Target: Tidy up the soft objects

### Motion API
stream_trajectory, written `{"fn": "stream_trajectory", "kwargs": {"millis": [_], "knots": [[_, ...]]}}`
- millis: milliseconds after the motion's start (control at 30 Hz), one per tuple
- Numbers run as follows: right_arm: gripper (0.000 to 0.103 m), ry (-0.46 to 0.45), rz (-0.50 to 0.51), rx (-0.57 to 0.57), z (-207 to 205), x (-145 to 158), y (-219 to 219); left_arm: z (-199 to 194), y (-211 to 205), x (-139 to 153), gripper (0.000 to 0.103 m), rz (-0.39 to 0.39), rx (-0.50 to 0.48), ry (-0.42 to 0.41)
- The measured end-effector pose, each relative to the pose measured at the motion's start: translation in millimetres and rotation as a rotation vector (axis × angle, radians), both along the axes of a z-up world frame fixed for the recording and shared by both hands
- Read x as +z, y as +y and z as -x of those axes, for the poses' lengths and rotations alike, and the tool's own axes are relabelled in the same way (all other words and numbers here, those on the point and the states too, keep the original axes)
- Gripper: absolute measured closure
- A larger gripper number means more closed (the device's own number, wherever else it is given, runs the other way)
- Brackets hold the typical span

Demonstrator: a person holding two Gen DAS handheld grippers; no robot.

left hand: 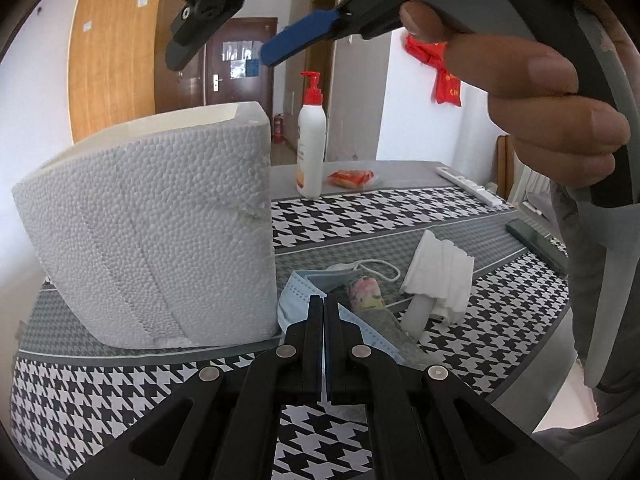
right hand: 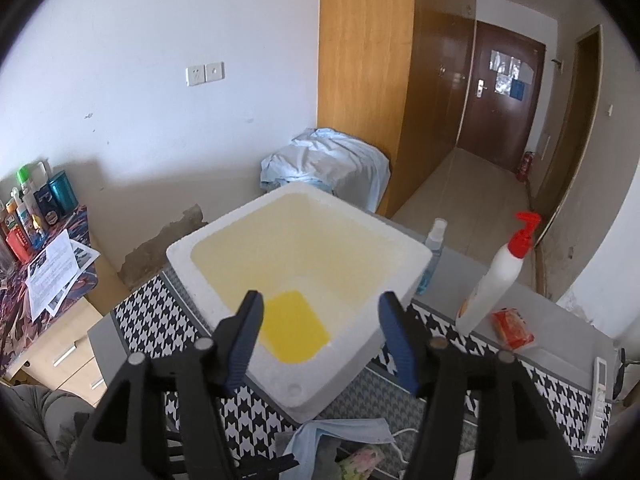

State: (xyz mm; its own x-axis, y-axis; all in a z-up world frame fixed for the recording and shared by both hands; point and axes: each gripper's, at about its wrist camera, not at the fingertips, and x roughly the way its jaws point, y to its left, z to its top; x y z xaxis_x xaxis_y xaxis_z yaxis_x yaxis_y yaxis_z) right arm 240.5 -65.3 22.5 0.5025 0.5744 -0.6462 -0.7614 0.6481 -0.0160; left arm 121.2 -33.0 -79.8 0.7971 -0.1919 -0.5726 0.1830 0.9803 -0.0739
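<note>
One yellow sponge (right hand: pixel 294 330) lies inside foam box (right hand: pixel 376 248).

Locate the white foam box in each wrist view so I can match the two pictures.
Left wrist: the foam box fills the left half, seen from the side, standing on the houndstooth cloth.
Right wrist: the foam box sits in the centre, seen from above, with a yellow piece lying inside.
Shared landmark: the red-pump white bottle, right of the box in both.
</note>
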Motion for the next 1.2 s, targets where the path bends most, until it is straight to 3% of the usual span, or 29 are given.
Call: {"fn": "stream_trajectory", "kwargs": {"millis": [367,433,500,533,900,967,1100,1200], "knots": [[0.037,-0.042,-0.086,-0.061,15.2,14.0,-50.6,-3.3,-0.4,7.4,0.102,0.031,0.008,0.024],[0.036,-0.038,-0.096,-0.067,16.6,13.3,-58.3,-7.8,-3.1,5.3,0.092,0.021,0.017,0.048],[0.035,-0.037,-0.105,-0.082,17.9,11.5,-66.7,-8.7,-6.3,2.7,0.060,0.019,0.023,0.062],[0.035,-0.034,-0.109,-0.085,17.7,10.2,-70.6,-8.6,-7.5,2.2,0.053,0.026,0.017,0.063],[0.035,0.003,-0.153,-0.122,21.8,-4.2,-105.8,-22.1,-15.0,-16.9,0.054,0.008,0.065,0.172],[0.035,0.006,-0.155,-0.130,22.7,-6.1,-110.4,-23.3,-15.7,-18.1,0.063,0.009,0.065,0.176],[0.034,0.020,-0.183,-0.135,24.8,-7.2,-120.4,-24.6,-19.7,-19.8,0.091,0.010,0.055,0.189],[0.034,0.011,-0.185,-0.131,29.2,-7.1,-122.0,-25.2,-22.3,-19.4,0.099,0.011,0.042,0.186]]}}
